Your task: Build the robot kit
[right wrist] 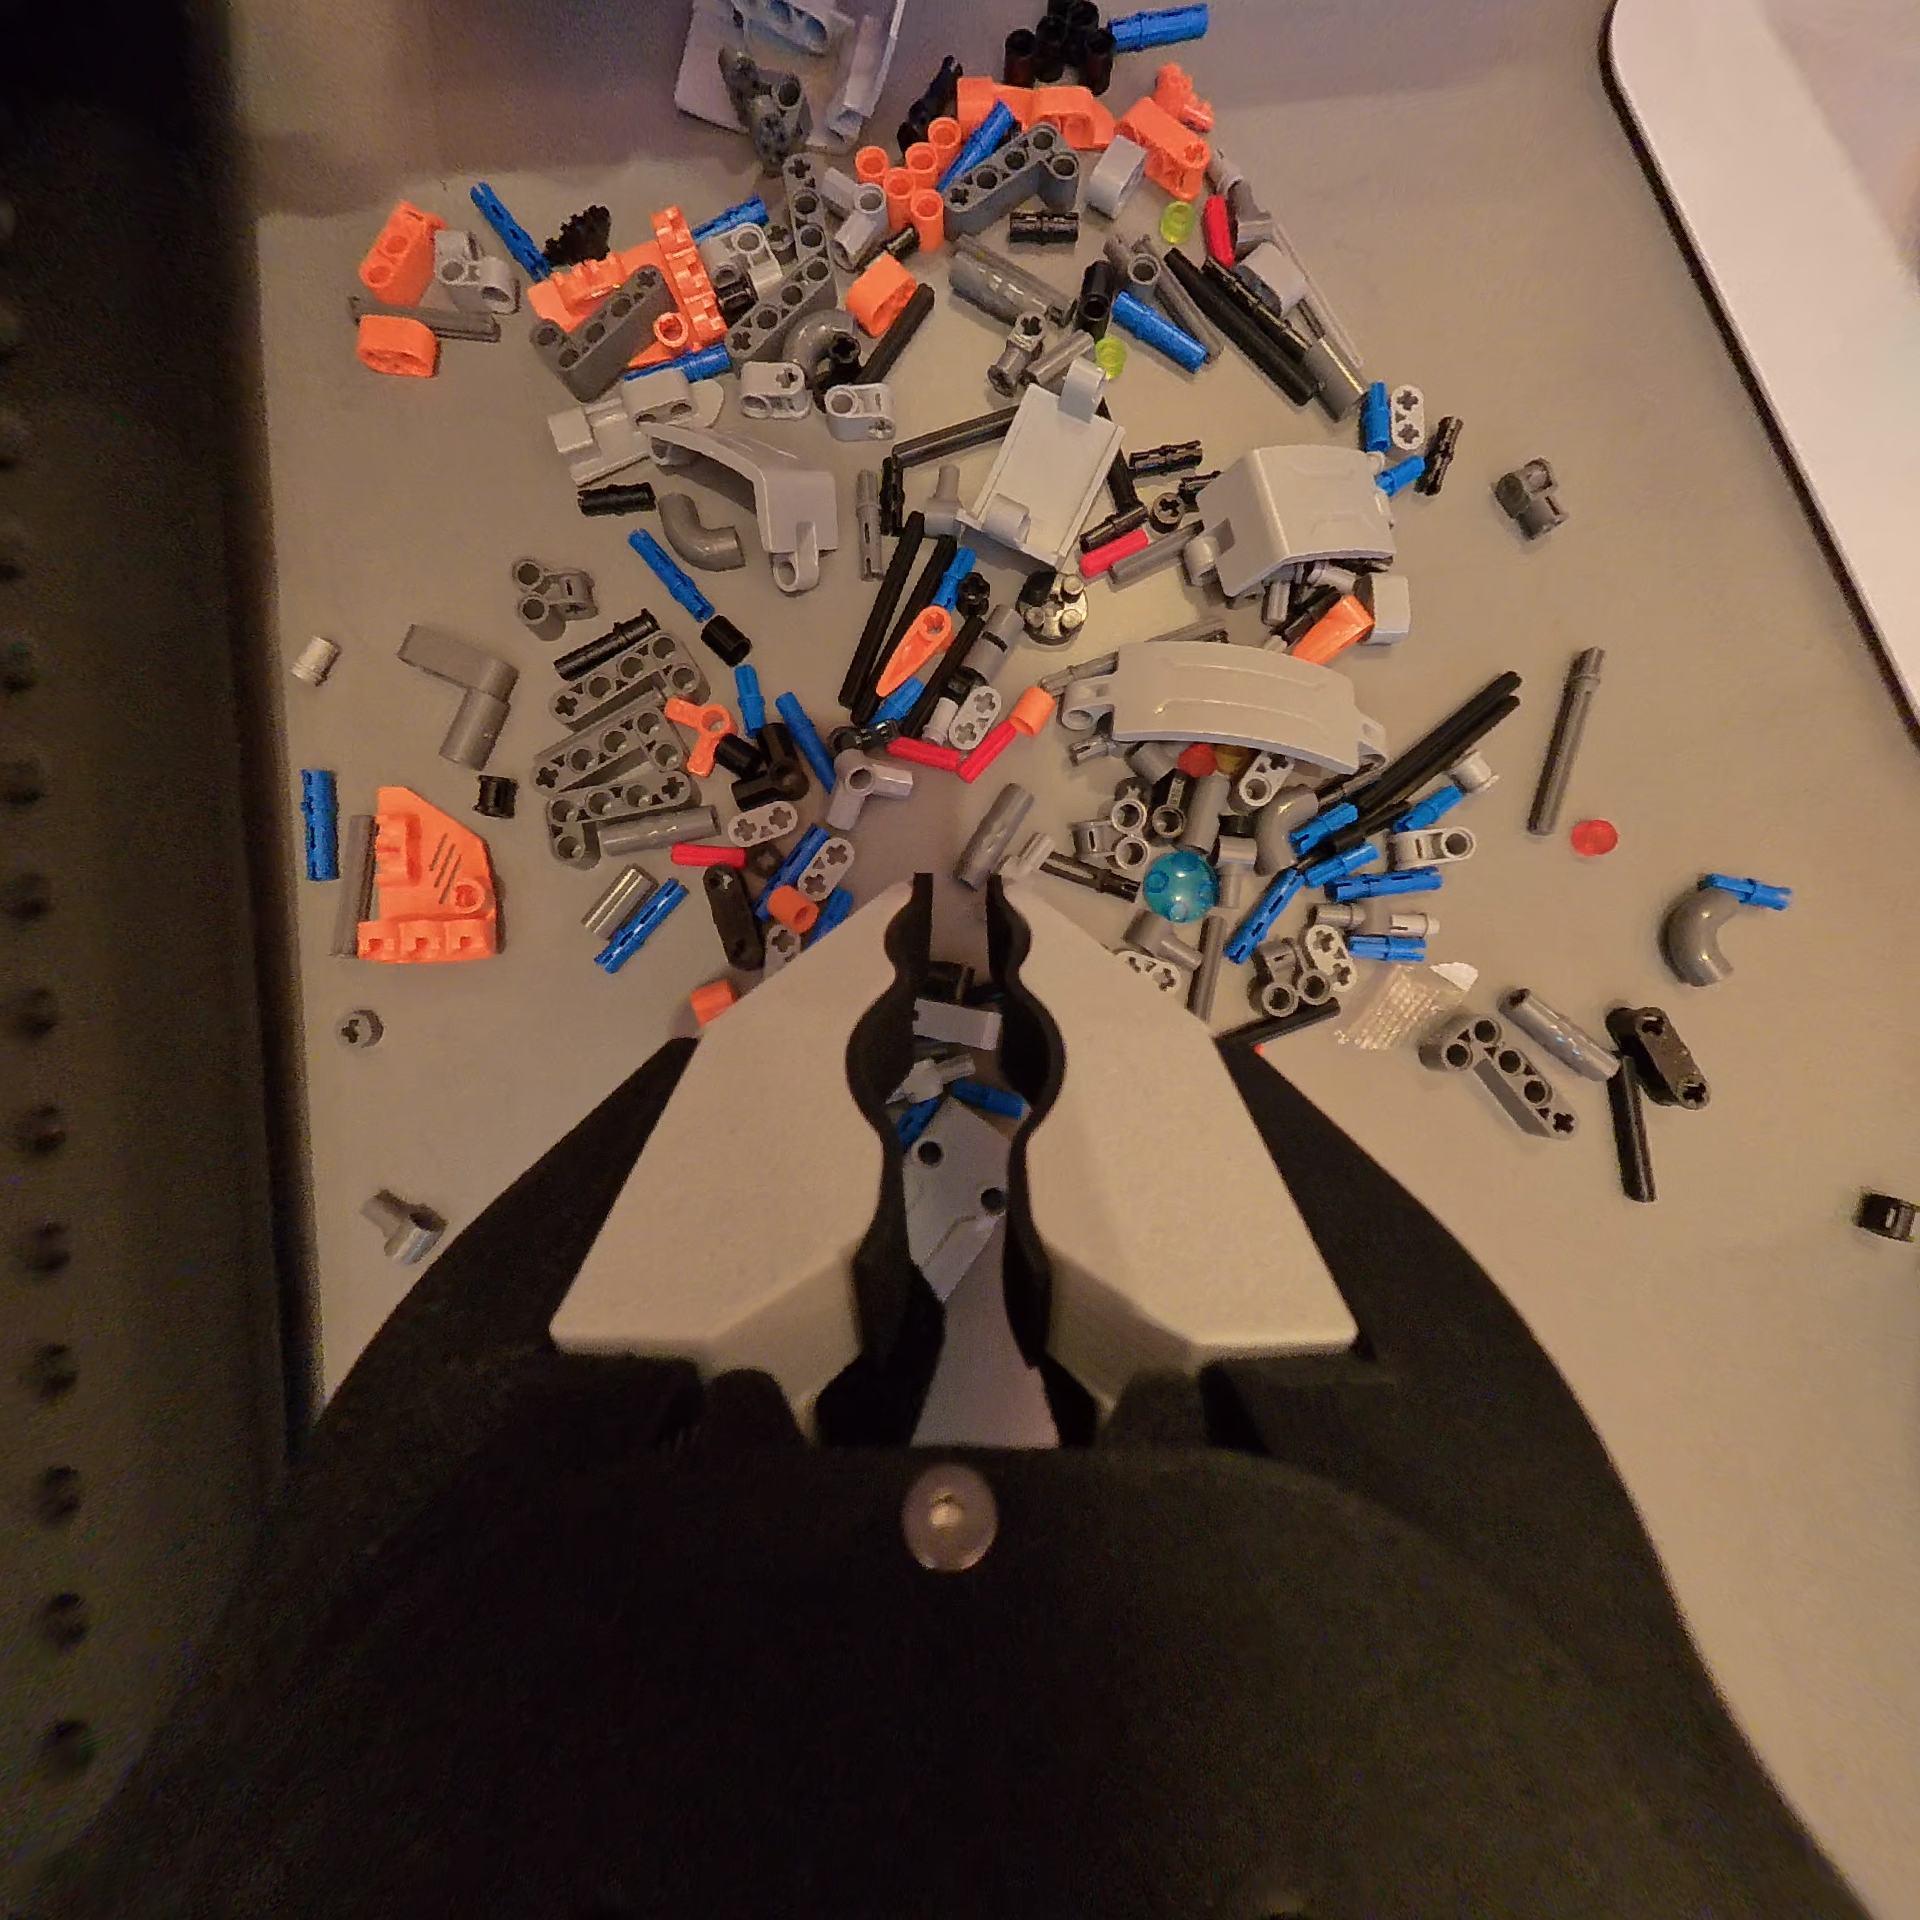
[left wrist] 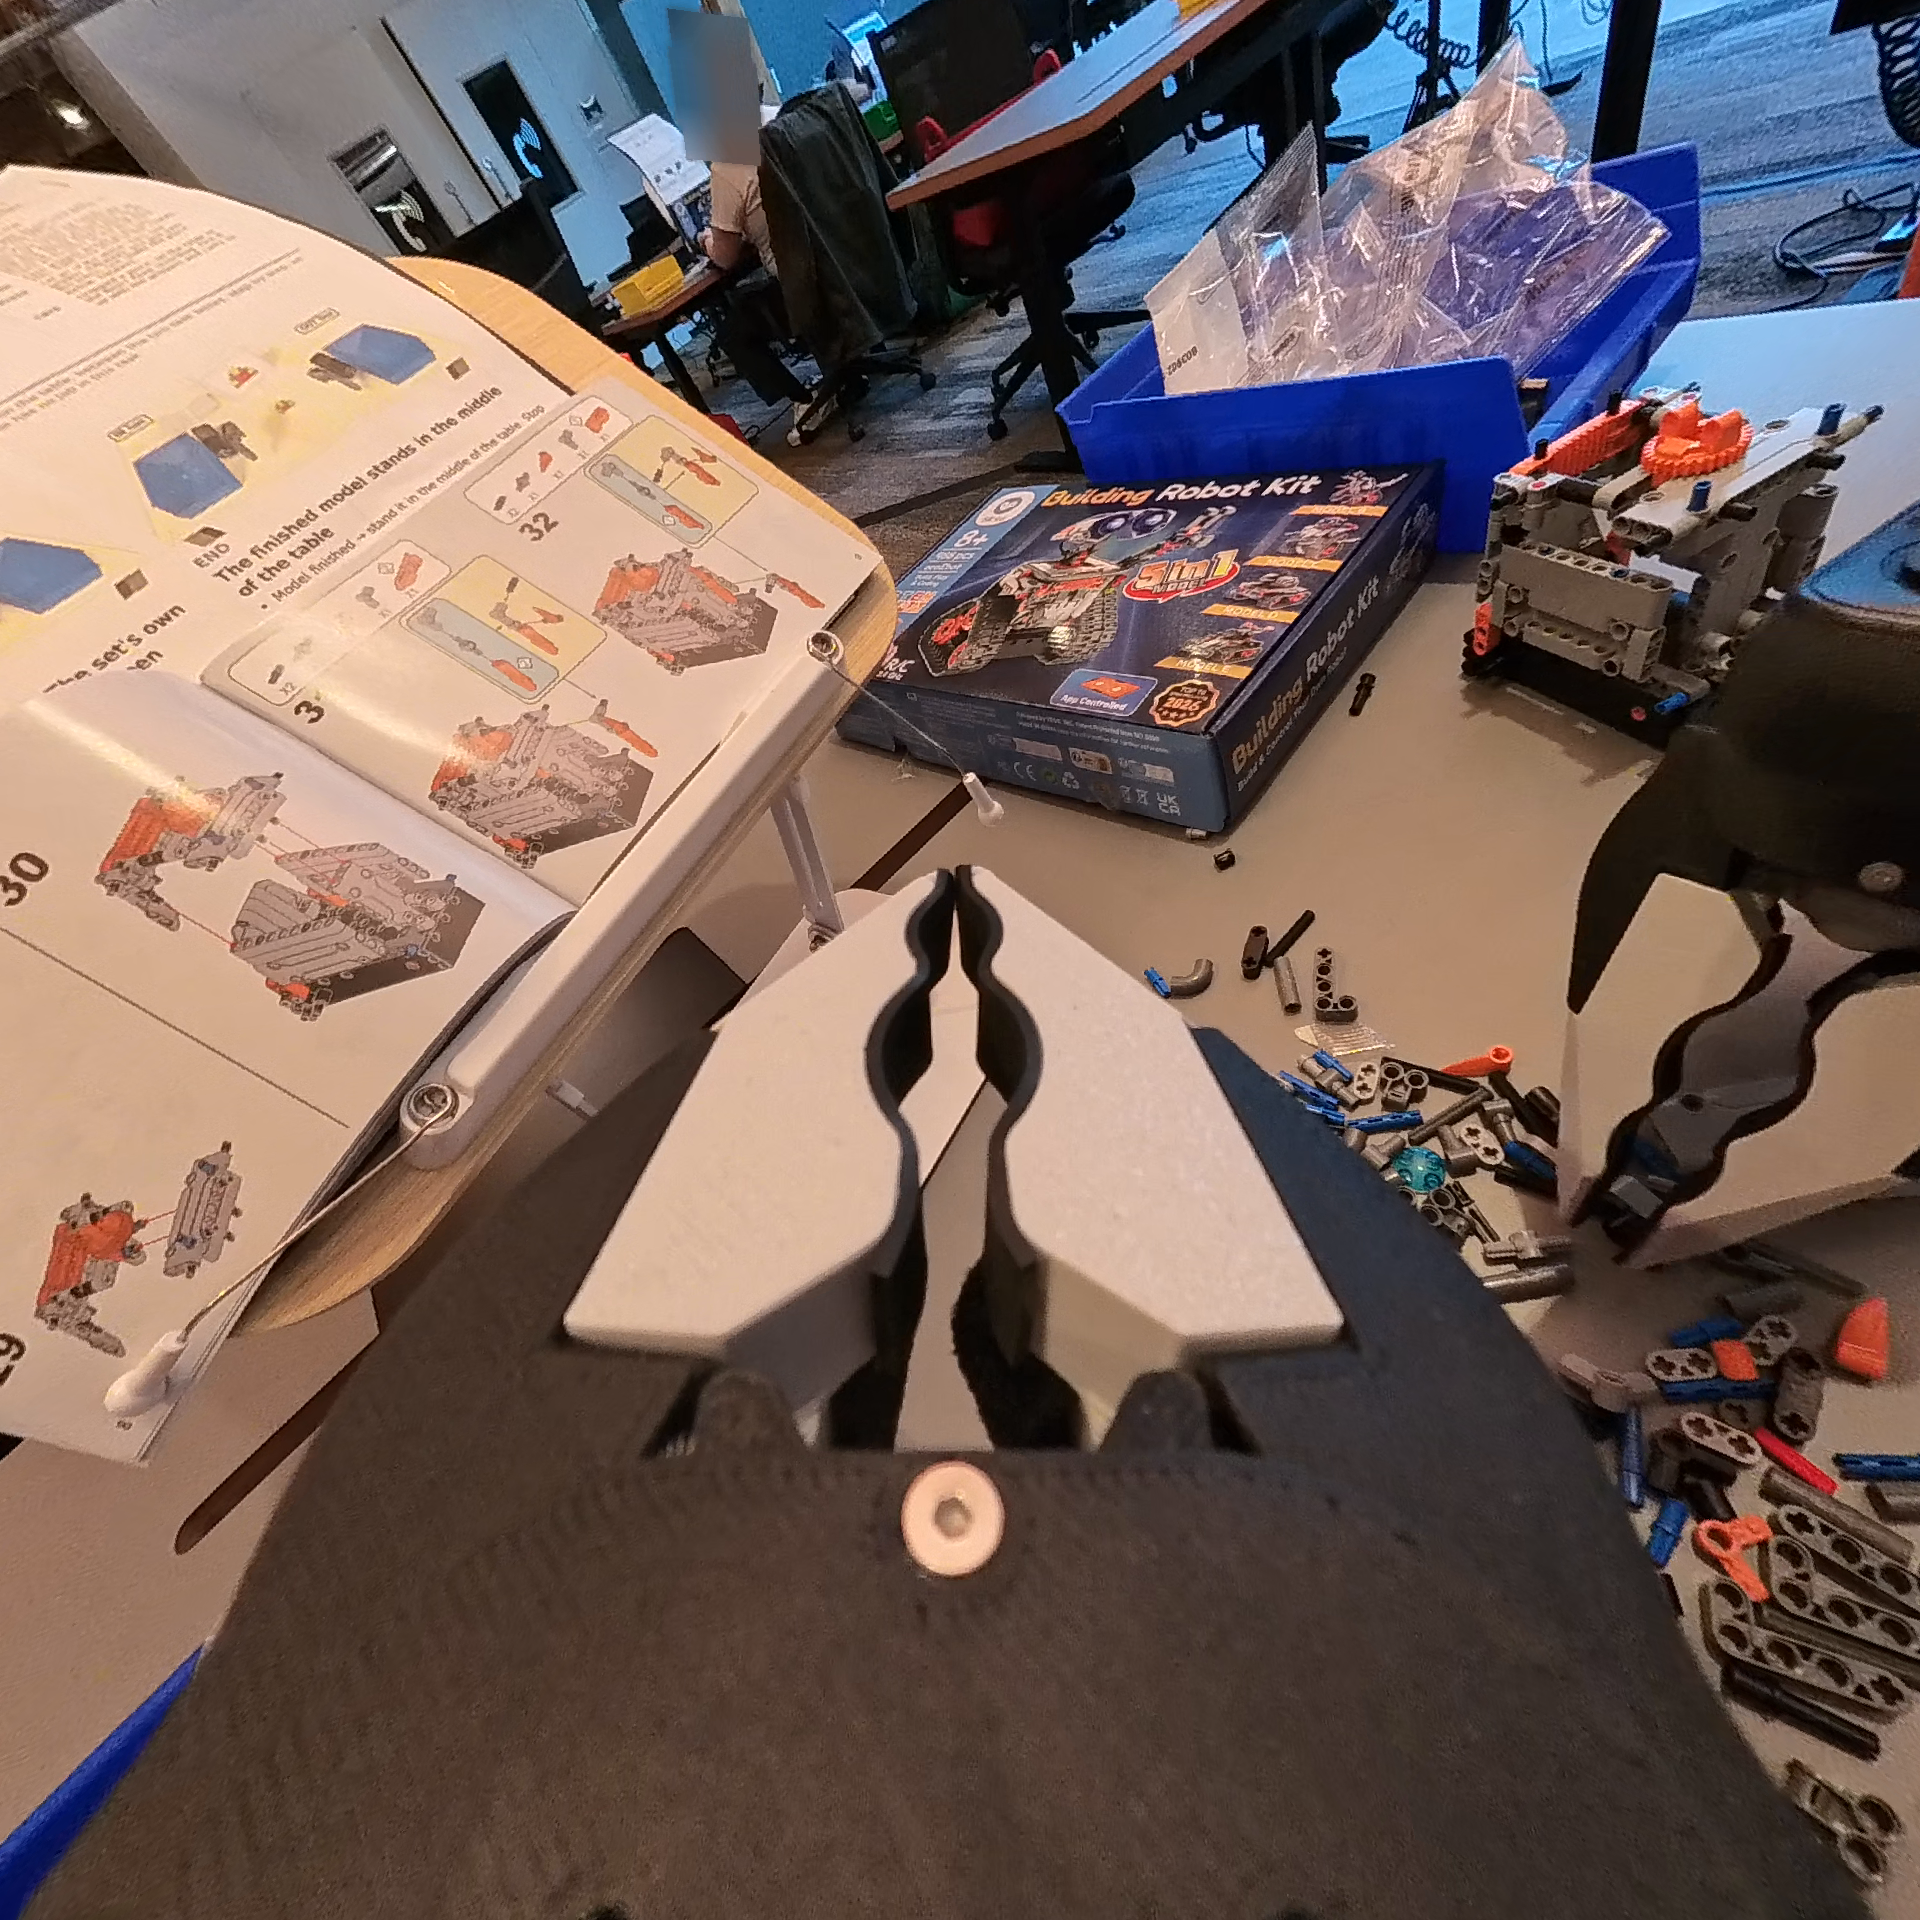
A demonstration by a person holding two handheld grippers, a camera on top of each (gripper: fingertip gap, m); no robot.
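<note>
Left claw: we see our left claw (left wrist: 954, 883) clenched, its wavy black-lined inner edges meeting at the tips with nothing between them; the fingers are matte grey blocks with a grainy printed texture, set in a black ribbed shell.
Right claw: our right claw (right wrist: 956, 894) hangs tips-down over the pile, its tips slightly apart; a pale grey angular piece with blue pins (right wrist: 951, 1164) sits between its jaws, and we cannot tell whether it is gripped or lying beneath. The left view shows this claw (left wrist: 1621, 1216) tips-down among the pieces.
Loose pieces: a scatter of small plastic building parts (right wrist: 935, 520) covers the smooth grey worktop (right wrist: 1455, 1455): holed beams, black rods, blue pins, orange shells, curved grey panels, one translucent blue ball (right wrist: 1179, 885).
Booklet: a glossy instruction booklet (left wrist: 343, 727) lies open on a tilted wooden stand (left wrist: 582, 343) to our left, held by wire clips.
Box: a dark blue cardboard kit box (left wrist: 1132, 644) lies flat beyond the left claw.
Model: a part-built grey and orange model (left wrist: 1621, 561) stands at the right, behind it a blue plastic bin (left wrist: 1351, 426) with crinkled clear bags (left wrist: 1423, 239).
</note>
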